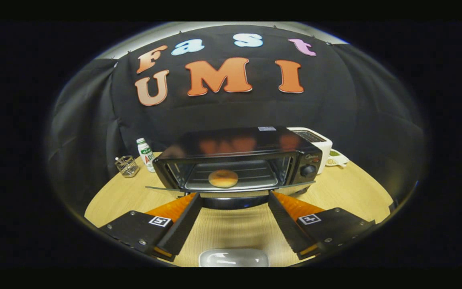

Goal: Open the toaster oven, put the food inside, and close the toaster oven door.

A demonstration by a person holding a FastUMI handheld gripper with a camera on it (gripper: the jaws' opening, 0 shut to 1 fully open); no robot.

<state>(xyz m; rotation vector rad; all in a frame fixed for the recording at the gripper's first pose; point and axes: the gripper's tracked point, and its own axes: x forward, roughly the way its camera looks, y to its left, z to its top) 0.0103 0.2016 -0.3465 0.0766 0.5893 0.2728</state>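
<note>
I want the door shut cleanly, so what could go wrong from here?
1. The open claw sits at the lowered door's front edge; a push from one finger could slip off.
2. A hard swing might jolt the toaster oven and shift the bread roll on its rack.

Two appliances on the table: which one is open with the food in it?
The black toaster oven, just ahead of the open gripper: its door is dropped flat and the round bun lies on its rack. The white toaster behind its right end holds nothing visible.
</note>
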